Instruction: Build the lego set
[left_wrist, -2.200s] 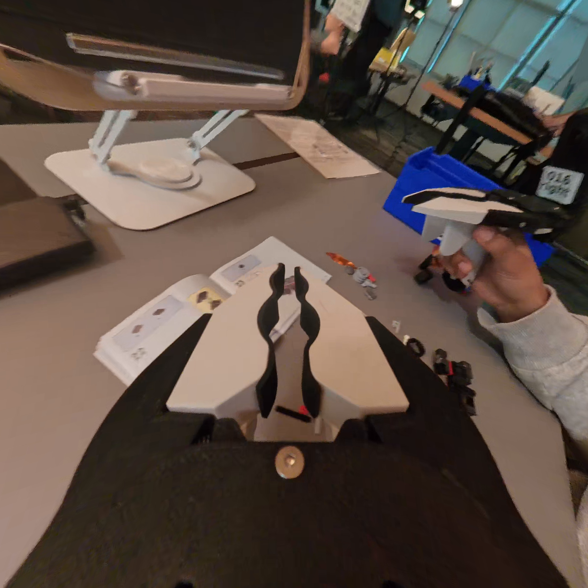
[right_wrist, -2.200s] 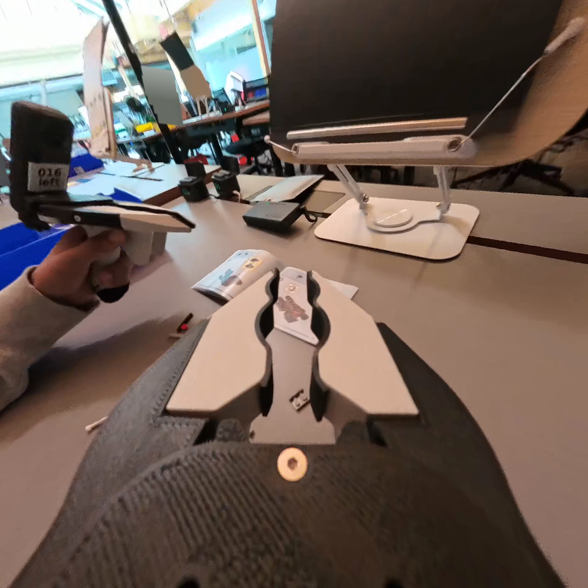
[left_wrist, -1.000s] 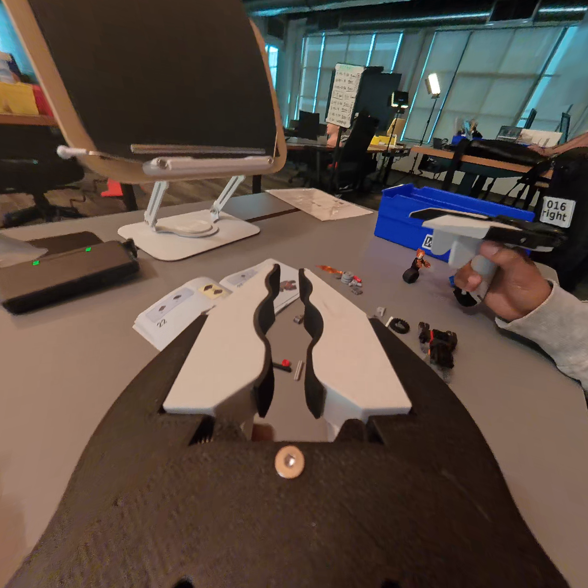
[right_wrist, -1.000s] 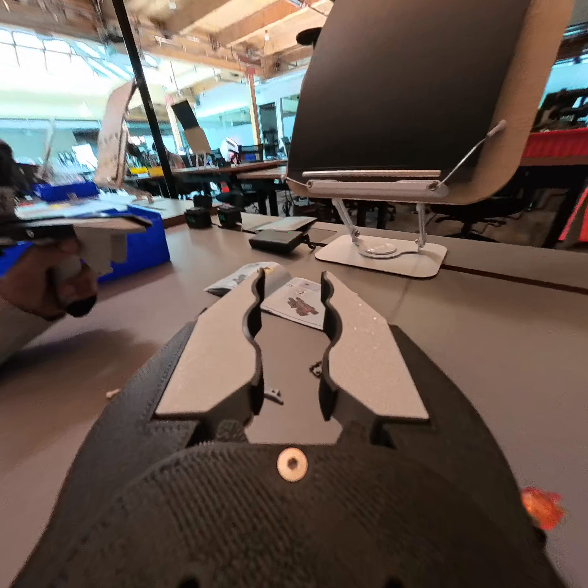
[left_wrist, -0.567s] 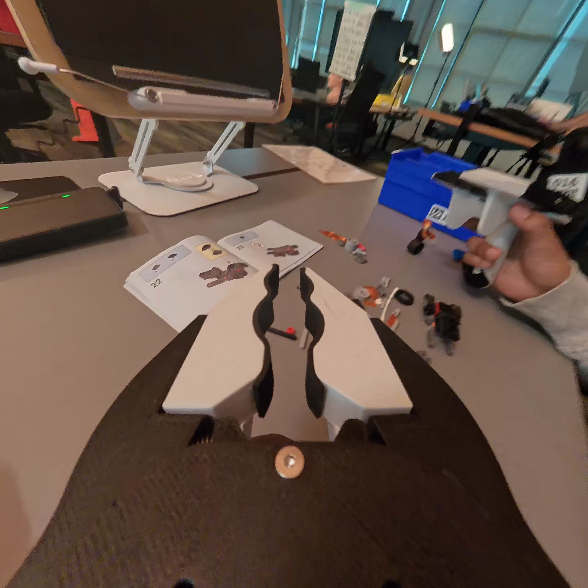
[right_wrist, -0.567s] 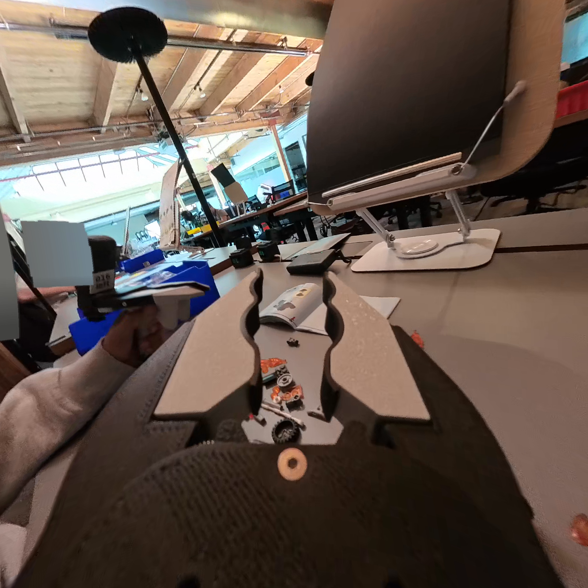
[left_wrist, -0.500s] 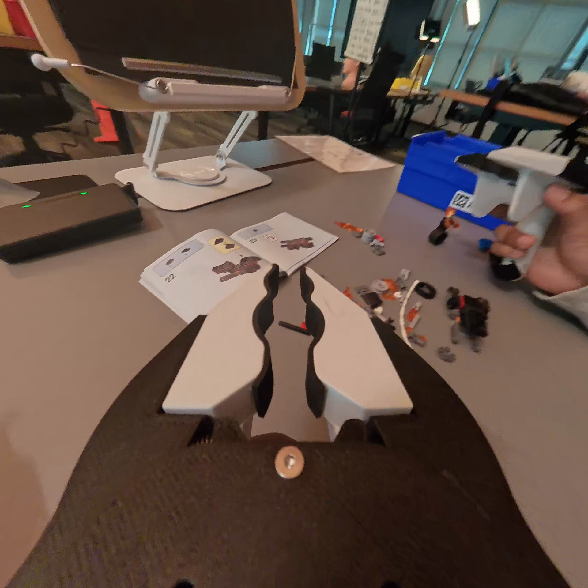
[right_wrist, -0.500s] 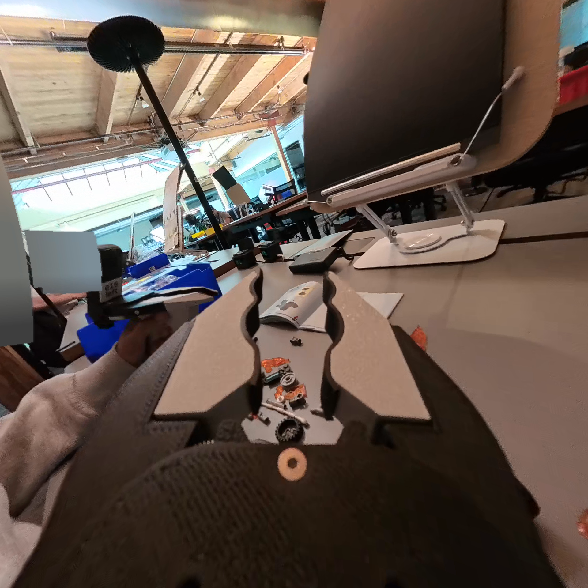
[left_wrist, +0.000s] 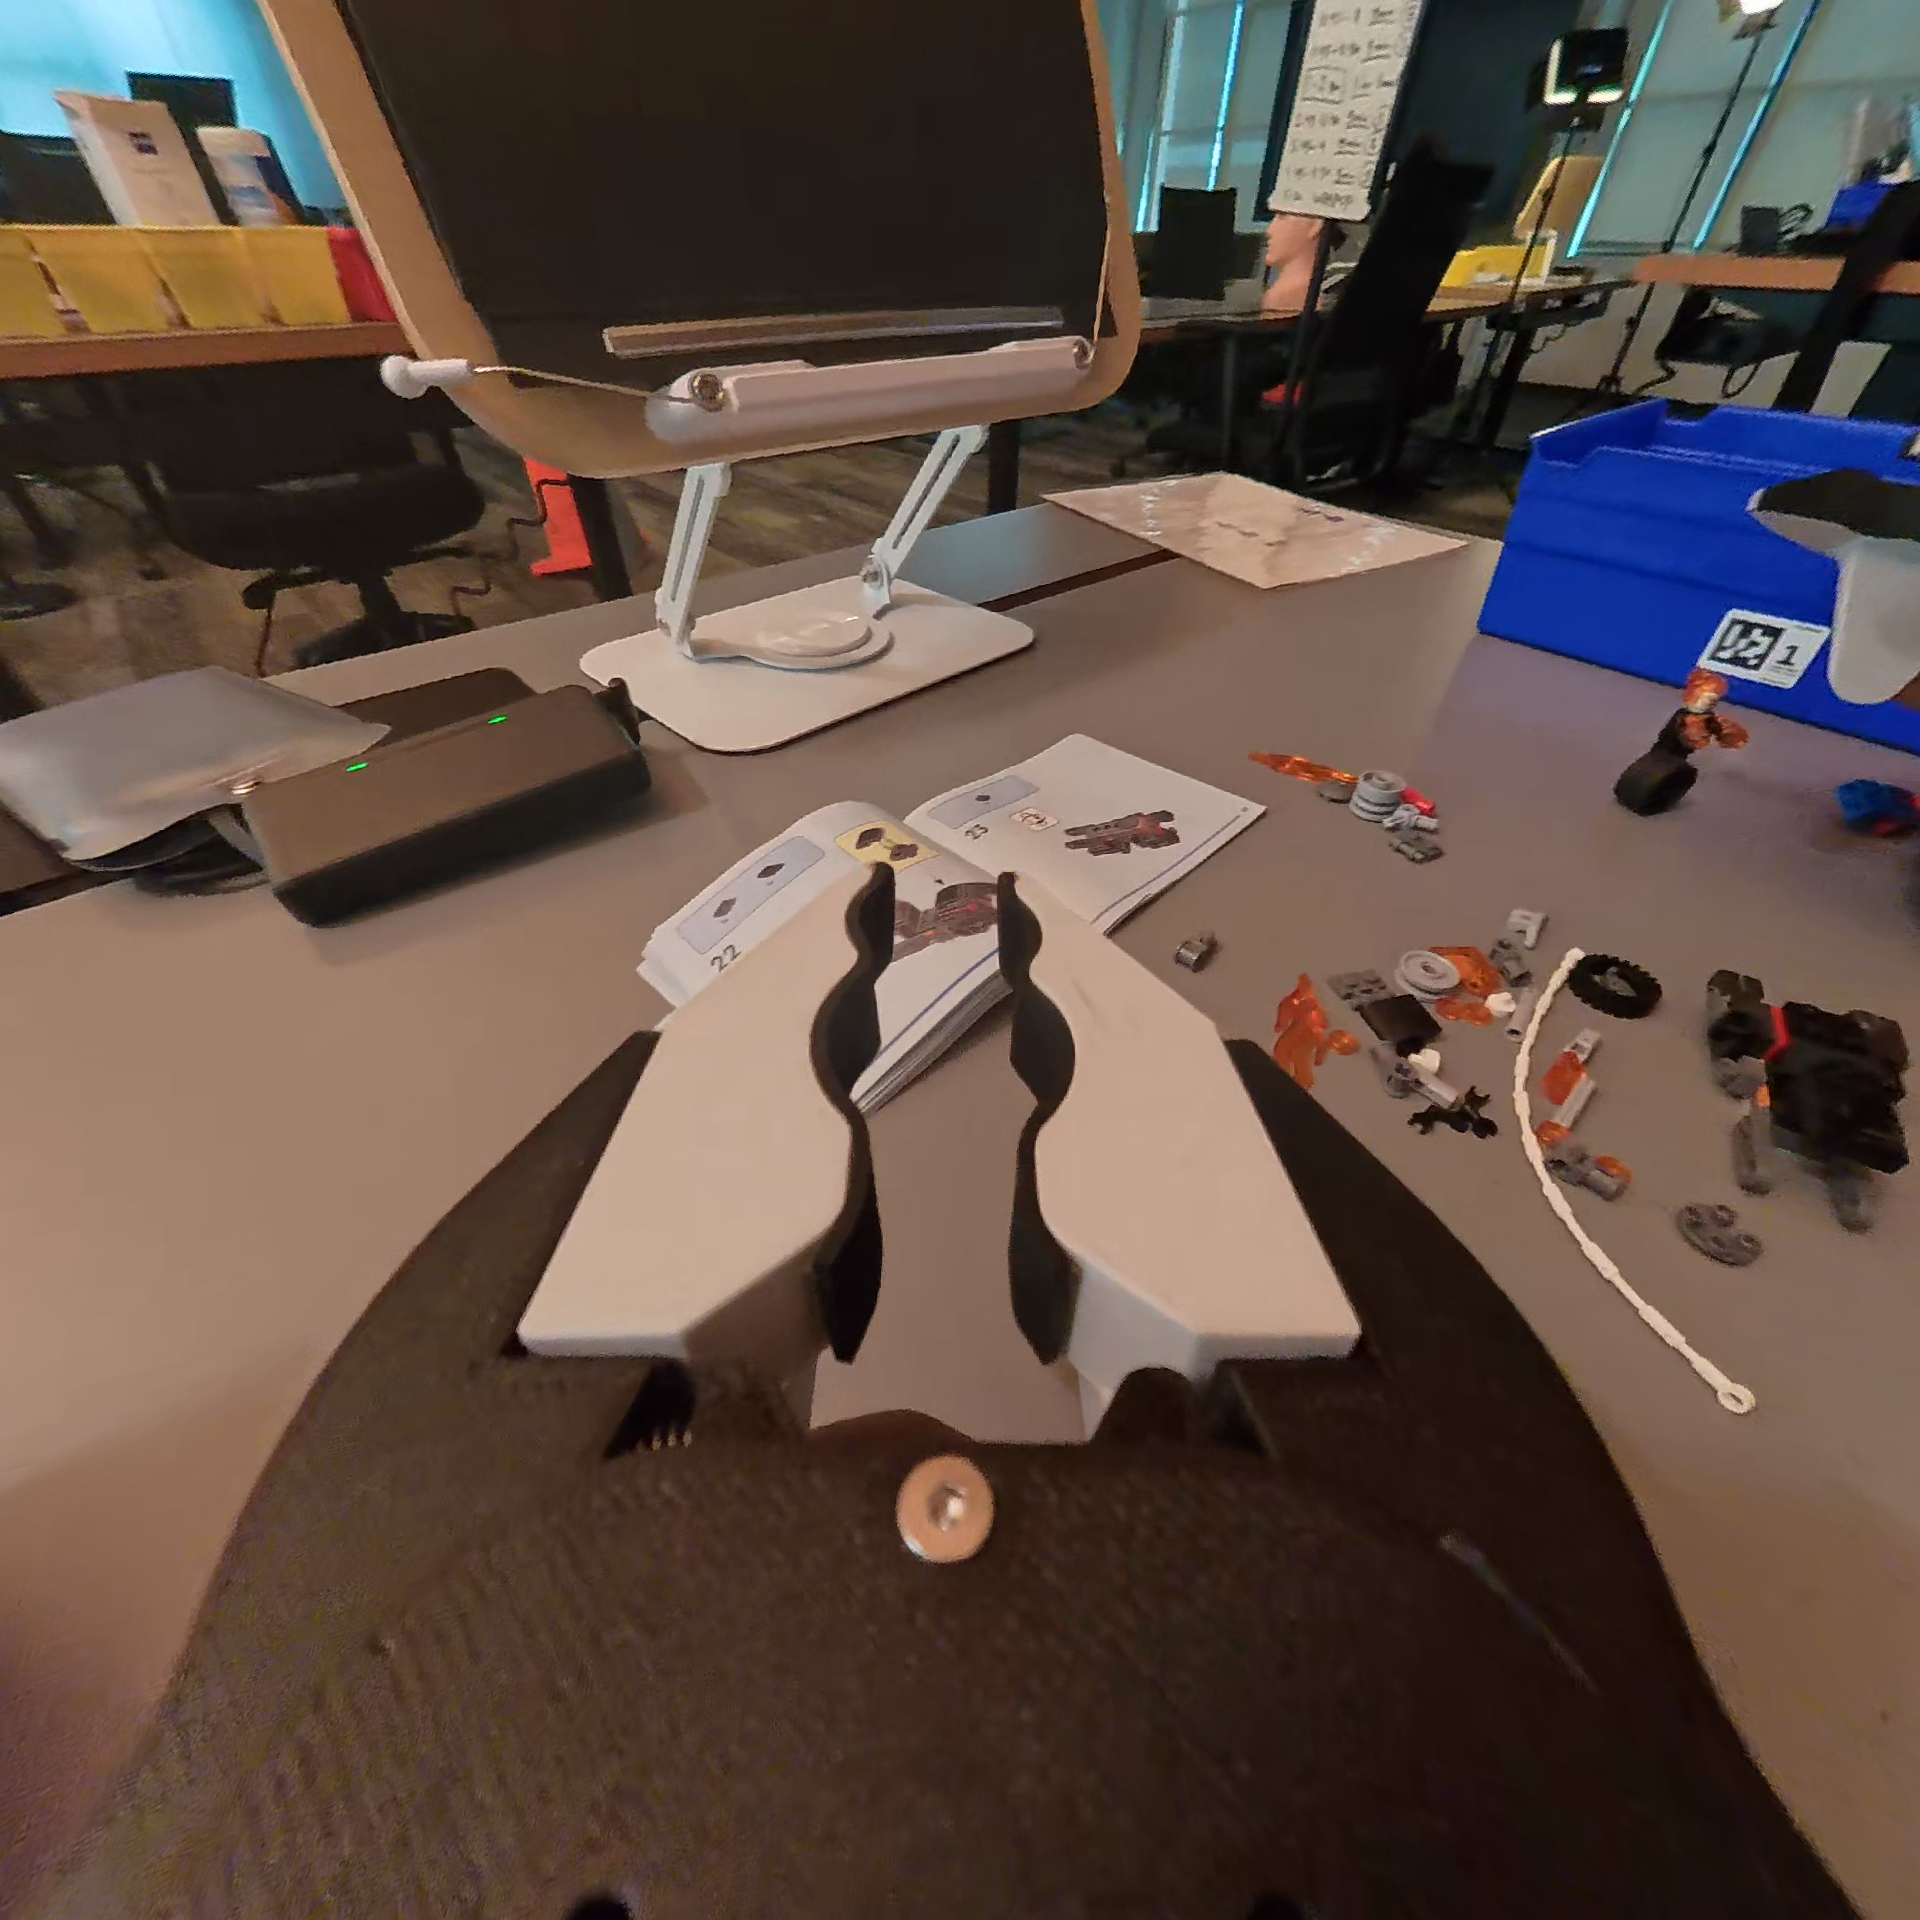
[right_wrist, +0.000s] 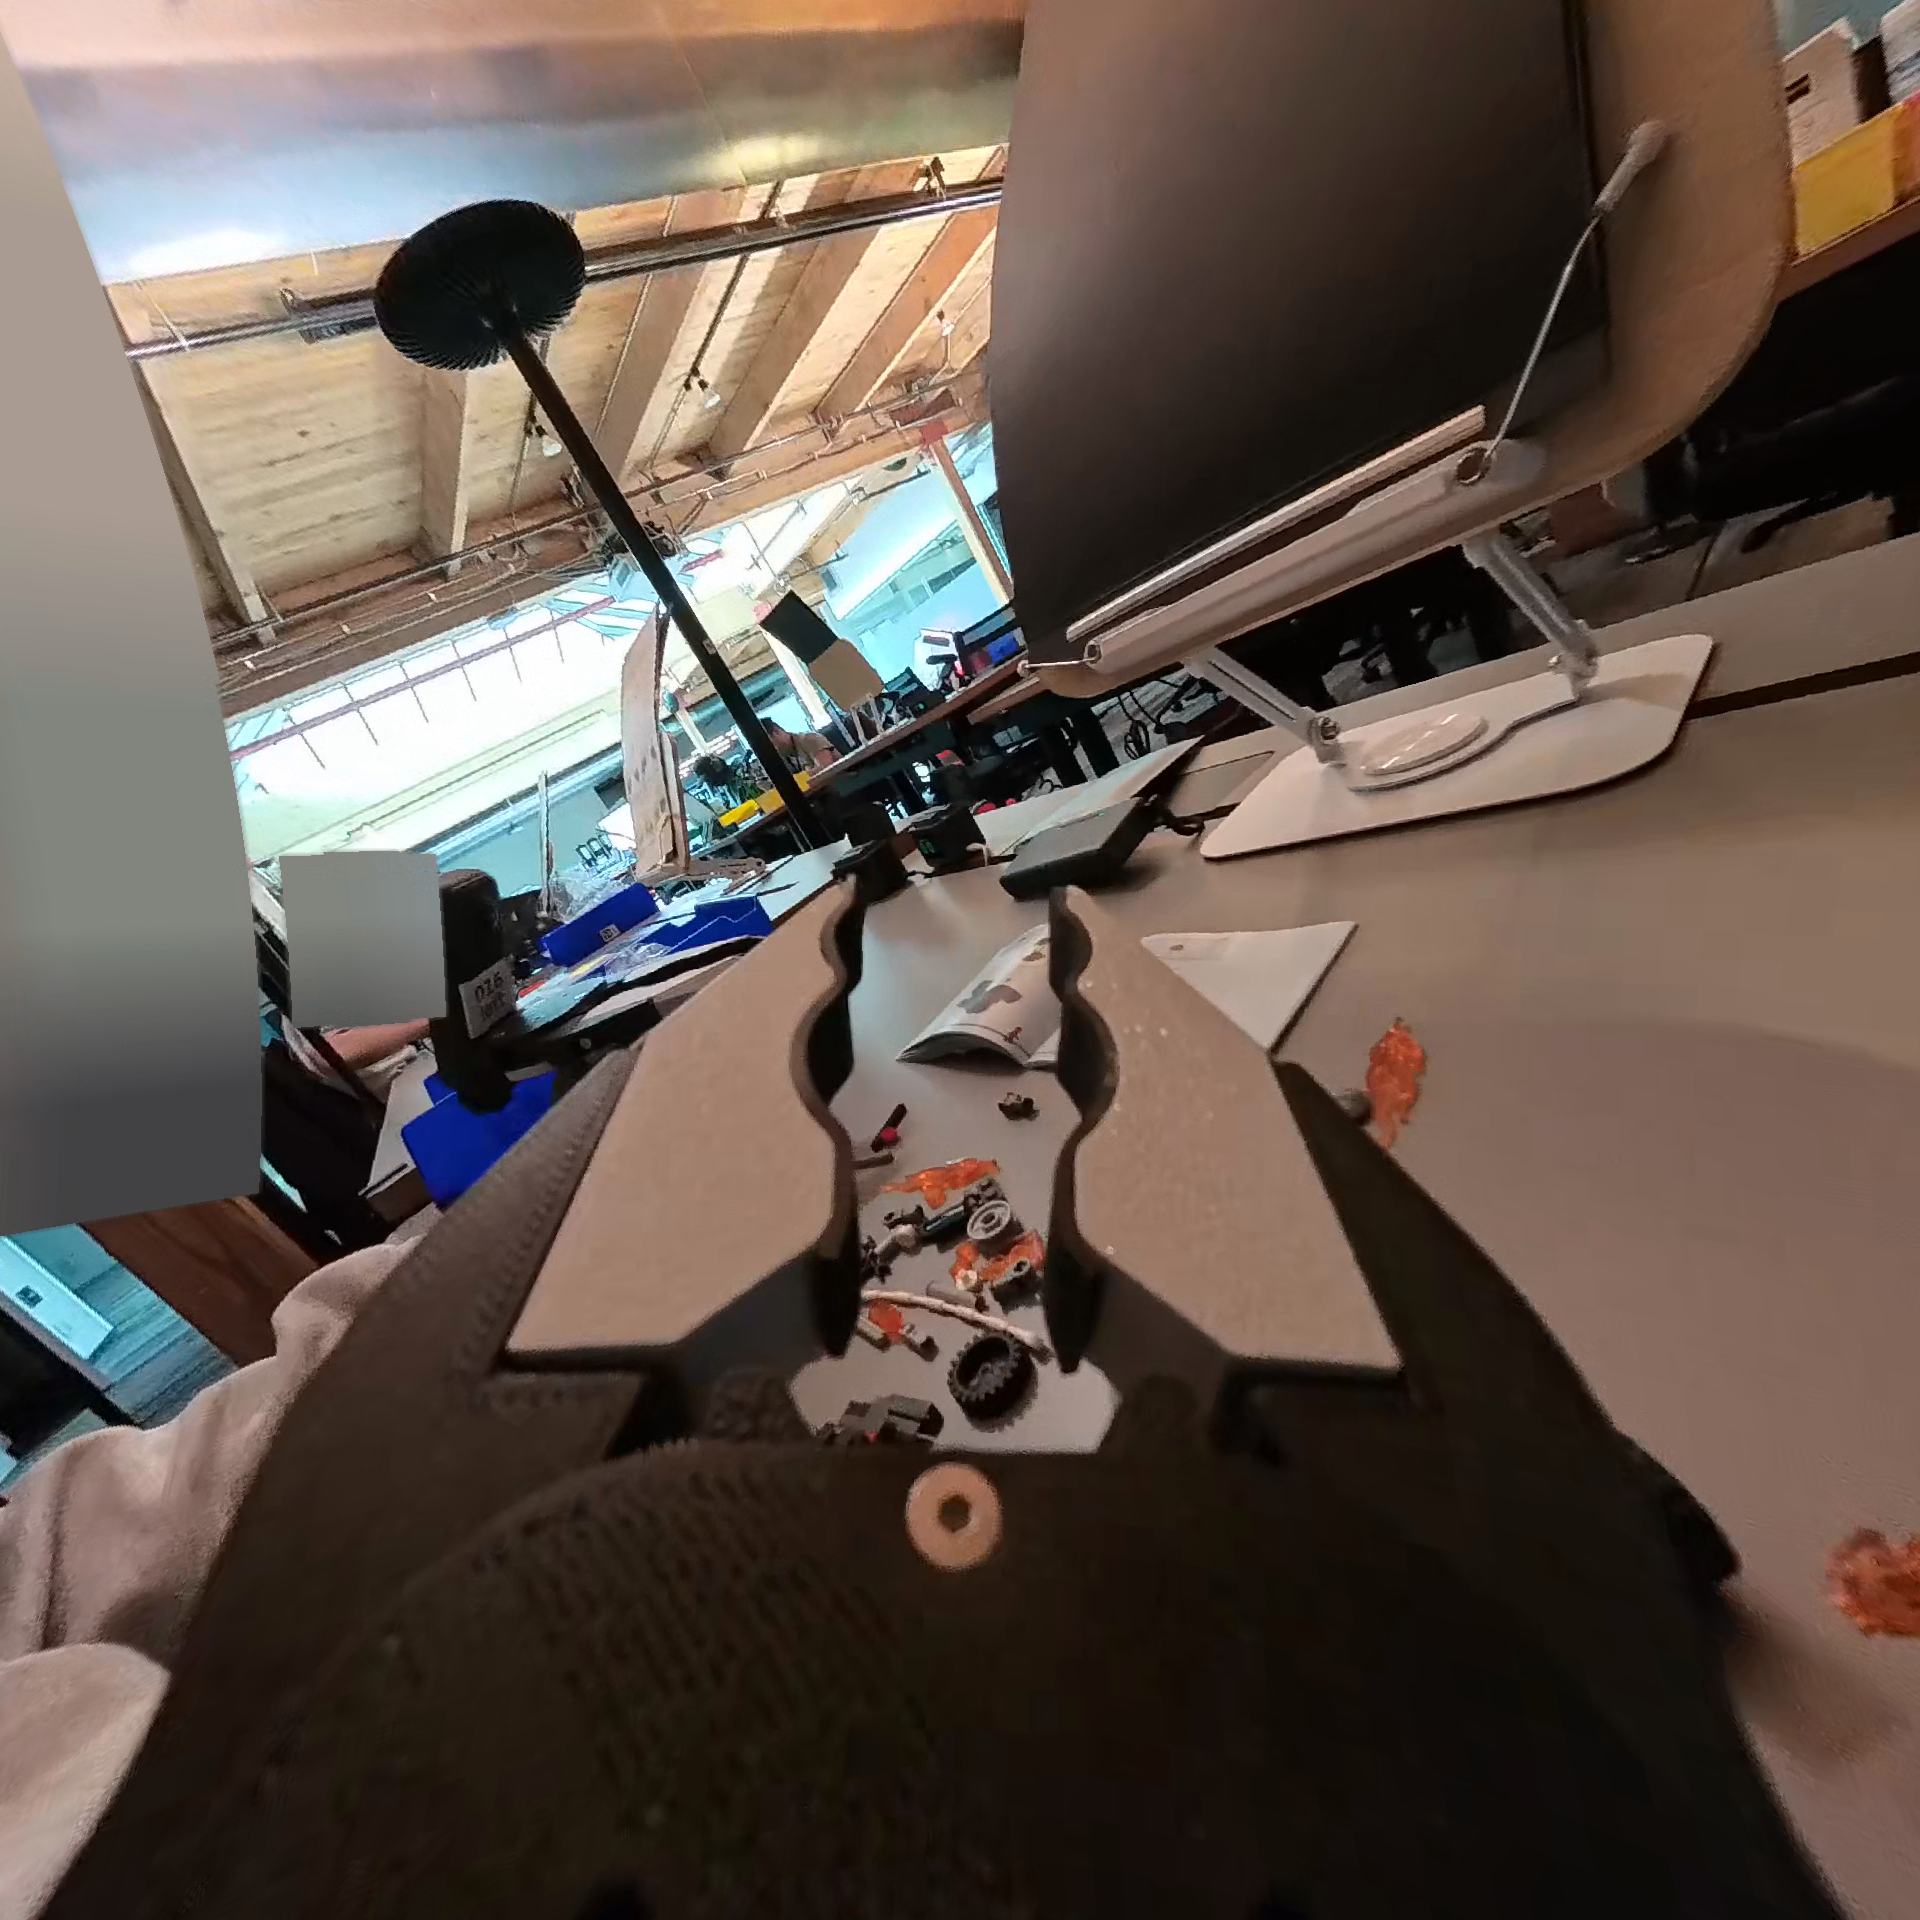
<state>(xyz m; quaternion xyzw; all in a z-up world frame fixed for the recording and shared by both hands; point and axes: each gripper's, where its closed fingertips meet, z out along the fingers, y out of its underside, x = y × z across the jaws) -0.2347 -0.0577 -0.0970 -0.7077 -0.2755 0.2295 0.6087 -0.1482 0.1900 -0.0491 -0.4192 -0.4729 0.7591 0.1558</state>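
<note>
My left gripper (left_wrist: 943, 883) is open and empty, held above the table with its tips over the open instruction booklet (left_wrist: 1091, 831). Loose orange, grey and black lego pieces (left_wrist: 1455, 1018) lie to its right, with a black tyre (left_wrist: 1614, 987), a white string piece (left_wrist: 1558, 1132) and a partly built black model (left_wrist: 1808, 1081). My right gripper (right_wrist: 954, 904) is open and empty, tilted up above the same loose pieces (right_wrist: 956, 1236) and tyre (right_wrist: 992, 1371). The booklet (right_wrist: 987, 1008) lies beyond its tips.
A tablet stand (left_wrist: 810, 644) and a black power bank (left_wrist: 447, 800) stand behind the booklet. A blue bin (left_wrist: 1662, 551) sits far right, with a minifigure on a wheel (left_wrist: 1683, 758) in front. Orange flame pieces (right_wrist: 1392, 1070) lie right of the right gripper. There is about 25 cm between the tips of the two grippers. My right gripper is the nearer one to the partly built black model (left_wrist: 1808, 1081): about 15 cm, against 20 cm.
My left gripper has opened wider and swung left, so the booklet now lies under its tips. My right gripper has moved over the pile of pieces and tilted upward.
</note>
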